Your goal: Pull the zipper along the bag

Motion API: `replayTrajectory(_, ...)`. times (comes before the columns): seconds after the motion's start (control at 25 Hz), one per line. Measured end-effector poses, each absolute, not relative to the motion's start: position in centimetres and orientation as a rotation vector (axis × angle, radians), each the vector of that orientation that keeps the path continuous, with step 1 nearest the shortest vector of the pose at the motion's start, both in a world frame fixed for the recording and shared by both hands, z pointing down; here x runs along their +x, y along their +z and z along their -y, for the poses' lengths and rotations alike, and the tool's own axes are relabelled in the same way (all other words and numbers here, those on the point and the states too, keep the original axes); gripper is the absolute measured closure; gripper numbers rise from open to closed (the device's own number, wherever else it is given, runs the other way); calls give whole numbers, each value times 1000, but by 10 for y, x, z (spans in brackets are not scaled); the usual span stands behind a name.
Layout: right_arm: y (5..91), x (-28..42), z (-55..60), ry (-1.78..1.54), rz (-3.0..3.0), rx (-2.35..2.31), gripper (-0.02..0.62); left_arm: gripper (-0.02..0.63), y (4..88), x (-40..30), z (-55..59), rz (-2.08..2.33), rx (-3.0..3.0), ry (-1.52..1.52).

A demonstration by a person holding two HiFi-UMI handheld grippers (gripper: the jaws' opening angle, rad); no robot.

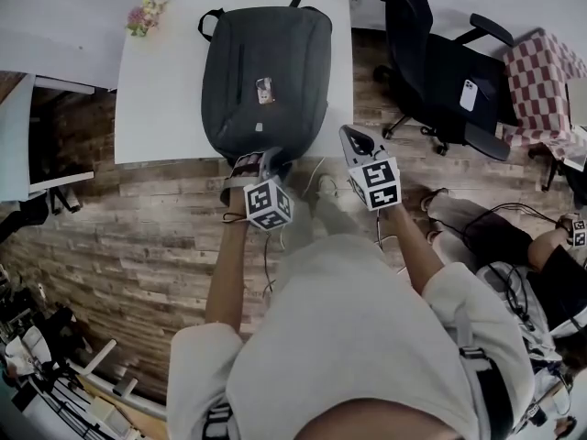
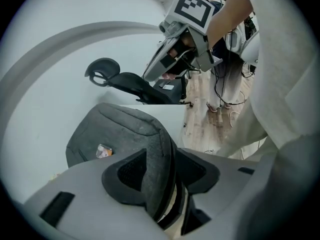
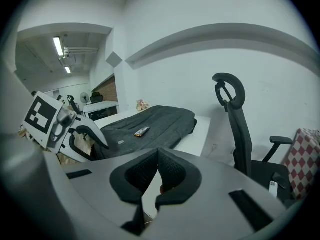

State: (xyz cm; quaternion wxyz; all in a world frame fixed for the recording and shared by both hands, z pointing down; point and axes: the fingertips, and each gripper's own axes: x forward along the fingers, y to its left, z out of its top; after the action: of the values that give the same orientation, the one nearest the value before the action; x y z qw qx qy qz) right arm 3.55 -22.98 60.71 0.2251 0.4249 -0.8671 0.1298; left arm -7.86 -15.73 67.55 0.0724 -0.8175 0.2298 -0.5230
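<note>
Inventory, as I read it from my station.

1. Left gripper (image 2: 165, 169): my left forearm is stretched forward and the gripper tips steeply down at the near edge of the table (image 1: 156, 90). Its jaws stand wide apart. The near end of the bag (image 1: 266, 62) rises between them, its rim lying against the left pad with a dark gap on the other side. I see no clamp on it.

2. Right gripper (image 3: 157, 171): my right arm is bent and holds it over the wood floor, just off the table's near right corner. It points forward and slightly down. The jaws are pressed together with nothing between them, and it is clear of the bag.

3. Bag: dark grey, lying flat on the right half of the white table. It runs from the far edge to the near edge, with its carry handle at the far end. A small packet (image 1: 264, 90) lies on its top face.

4. Room to move: the left half of the table is bare apart from a small bunch of flowers (image 1: 145, 15) at its far left corner. A narrow strip of table shows along the bag's right side. A black office chair (image 1: 440, 71) stands on the floor to the right of the table, well apart from both grippers, with a phone (image 1: 469, 94) on its seat.
</note>
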Motion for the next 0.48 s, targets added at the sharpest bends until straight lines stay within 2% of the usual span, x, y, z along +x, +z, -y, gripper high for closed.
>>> replayTrajectory(0.48, 633, 28, 240, 383, 2356, 1110, 581, 425, 694, -70, 165, -657, -2533, -1602)
